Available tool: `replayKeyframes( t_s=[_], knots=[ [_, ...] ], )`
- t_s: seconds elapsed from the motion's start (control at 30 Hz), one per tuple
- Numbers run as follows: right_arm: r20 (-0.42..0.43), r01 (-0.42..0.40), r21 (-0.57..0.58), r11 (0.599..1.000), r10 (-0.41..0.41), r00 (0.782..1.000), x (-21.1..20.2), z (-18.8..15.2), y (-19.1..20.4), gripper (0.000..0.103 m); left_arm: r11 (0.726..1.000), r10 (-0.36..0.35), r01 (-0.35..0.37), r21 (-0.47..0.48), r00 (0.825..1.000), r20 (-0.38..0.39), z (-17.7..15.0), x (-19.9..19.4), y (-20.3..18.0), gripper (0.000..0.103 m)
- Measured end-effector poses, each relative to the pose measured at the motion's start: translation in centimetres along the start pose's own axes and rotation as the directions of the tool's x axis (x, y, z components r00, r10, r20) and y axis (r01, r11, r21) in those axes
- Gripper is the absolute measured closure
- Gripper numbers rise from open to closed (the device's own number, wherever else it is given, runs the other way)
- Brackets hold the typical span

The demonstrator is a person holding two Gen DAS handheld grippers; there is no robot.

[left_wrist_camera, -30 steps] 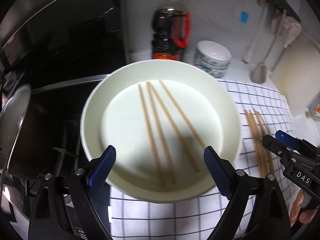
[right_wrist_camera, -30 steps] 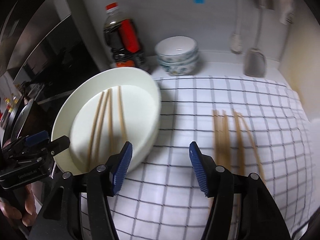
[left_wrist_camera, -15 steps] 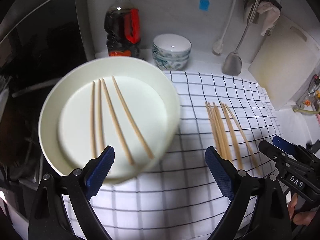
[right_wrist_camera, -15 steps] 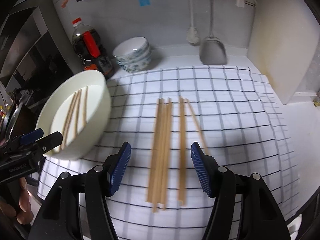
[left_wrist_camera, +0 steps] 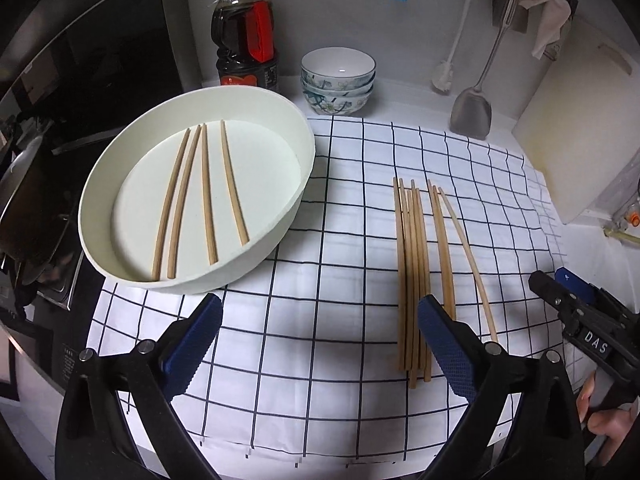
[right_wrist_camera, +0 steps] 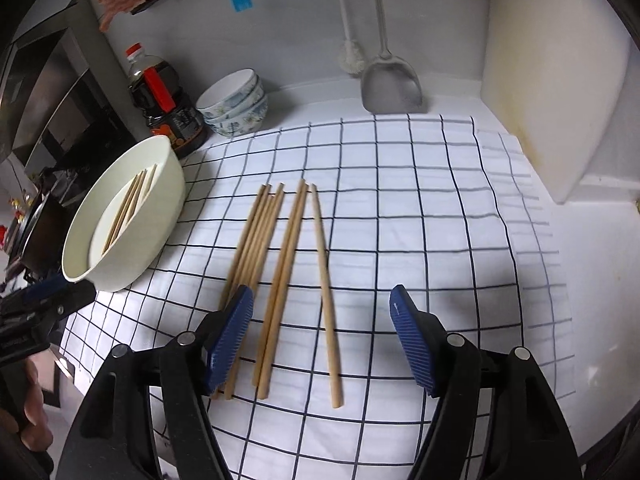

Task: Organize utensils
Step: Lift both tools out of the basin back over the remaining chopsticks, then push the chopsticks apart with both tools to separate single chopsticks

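A white round dish [left_wrist_camera: 296,200] stands at the left of the checked cloth [left_wrist_camera: 328,320] and holds several wooden chopsticks [left_wrist_camera: 204,192]. It also shows in the right wrist view [right_wrist_camera: 160,208]. A row of several more chopsticks [left_wrist_camera: 416,264] lies on the cloth to the dish's right, also in the right wrist view [right_wrist_camera: 280,272]. My left gripper [left_wrist_camera: 320,344] is open and empty above the cloth, between dish and row. My right gripper [right_wrist_camera: 322,344] is open and empty, hanging over the near ends of the loose chopsticks.
A dark sauce bottle [left_wrist_camera: 248,36] and stacked patterned bowls [left_wrist_camera: 338,80] stand at the back wall. A metal spatula [left_wrist_camera: 472,108] and brush [left_wrist_camera: 444,76] hang there. A cutting board [left_wrist_camera: 576,128] leans at the right. A stove with a pan [left_wrist_camera: 24,184] lies left.
Both grippers have swung right and pulled back from the dish. The dish, once filling the left view, now sits at the left; the loose chopsticks have come under the right gripper.
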State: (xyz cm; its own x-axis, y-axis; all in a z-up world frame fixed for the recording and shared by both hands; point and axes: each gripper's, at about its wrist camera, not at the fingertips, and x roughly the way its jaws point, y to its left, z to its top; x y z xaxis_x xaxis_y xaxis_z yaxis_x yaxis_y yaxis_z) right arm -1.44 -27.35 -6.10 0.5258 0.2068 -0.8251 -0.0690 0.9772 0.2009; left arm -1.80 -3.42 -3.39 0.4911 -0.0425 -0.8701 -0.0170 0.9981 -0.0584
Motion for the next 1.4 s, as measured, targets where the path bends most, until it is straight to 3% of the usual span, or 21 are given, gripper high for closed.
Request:
replayKeyframes(
  t_s=[0.27, 0.53, 0.63, 0.87, 1.03, 1.17, 1.4],
  knots=[
    [0.011, 0.067, 0.08, 0.995, -0.068, 0.998, 0.5, -1.6, -0.9, 0.035, 0.994, -0.04, 0.037, 0.103, 0.999, 0.023, -0.4, 1.3, -1.4, 0.007],
    [0.014, 0.093, 0.068, 0.993, -0.095, 0.995, 2.3, -3.0, -1.6, 0.035, 0.995, -0.067, 0.067, 0.078, 0.998, 0.004, -1.9, 5.4, -2.9, 0.007],
    [0.03, 0.082, 0.028, 0.996, -0.083, 0.996, 3.1, -3.3, -1.4, 0.035, 0.997, -0.034, 0.032, 0.072, 0.999, 0.027, -2.2, 6.5, -3.4, 0.007],
    [0.068, 0.072, -0.027, 0.997, -0.07, 0.995, 4.8, -3.3, -0.9, 0.035, 0.998, -0.037, 0.035, 0.059, 0.999, 0.031, -2.7, 8.7, -3.9, 0.006],
    [0.09, 0.096, -0.085, 0.992, -0.088, 0.992, 5.7, -3.4, -0.5, 0.035, 1.0, -0.018, 0.019, -0.01, 1.0, 0.013, -2.7, 10.4, -3.2, 0.006],
    [0.089, 0.088, -0.079, 0.993, -0.081, 0.993, 6.2, -3.4, -0.8, 0.035, 0.999, 0.023, -0.024, 0.025, 0.999, 0.028, -2.6, 10.9, -3.5, 0.006],
    [0.085, 0.087, -0.09, 0.992, -0.079, 0.993, 6.7, -3.3, -0.7, 0.035, 0.999, 0.032, -0.034, 0.043, 0.999, 0.035, -2.5, 11.4, -4.0, 0.006]
  ],
)
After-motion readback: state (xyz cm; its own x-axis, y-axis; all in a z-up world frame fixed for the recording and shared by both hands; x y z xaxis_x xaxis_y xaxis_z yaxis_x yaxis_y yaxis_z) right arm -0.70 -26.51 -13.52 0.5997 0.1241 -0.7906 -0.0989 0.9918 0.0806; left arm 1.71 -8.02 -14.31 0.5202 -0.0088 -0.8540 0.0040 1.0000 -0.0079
